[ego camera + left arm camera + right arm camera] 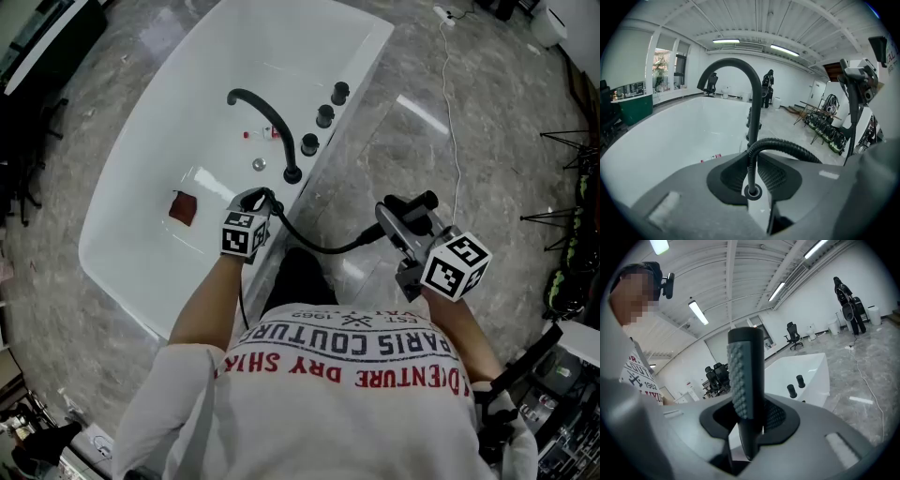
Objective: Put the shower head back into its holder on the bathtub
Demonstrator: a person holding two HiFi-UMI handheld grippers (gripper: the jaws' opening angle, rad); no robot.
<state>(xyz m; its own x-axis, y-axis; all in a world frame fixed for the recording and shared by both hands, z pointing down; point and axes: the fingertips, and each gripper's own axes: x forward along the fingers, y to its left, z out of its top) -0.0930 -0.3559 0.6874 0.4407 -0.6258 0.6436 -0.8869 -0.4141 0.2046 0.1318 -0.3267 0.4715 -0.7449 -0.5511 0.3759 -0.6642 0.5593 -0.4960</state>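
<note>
Two grippers: left nose-down astride hose, right flatter

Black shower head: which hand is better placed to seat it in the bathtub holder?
Right: the right gripper clamps the black studded shower head; the left gripper only straddles the black ribbed hose.

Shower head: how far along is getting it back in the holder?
Done: shower head clamped in the right hand-held gripper, off the tub. In hand: left hand-held gripper has the hose between its jaws at the holder ring; grip unclear. Left: seat the head.
</note>
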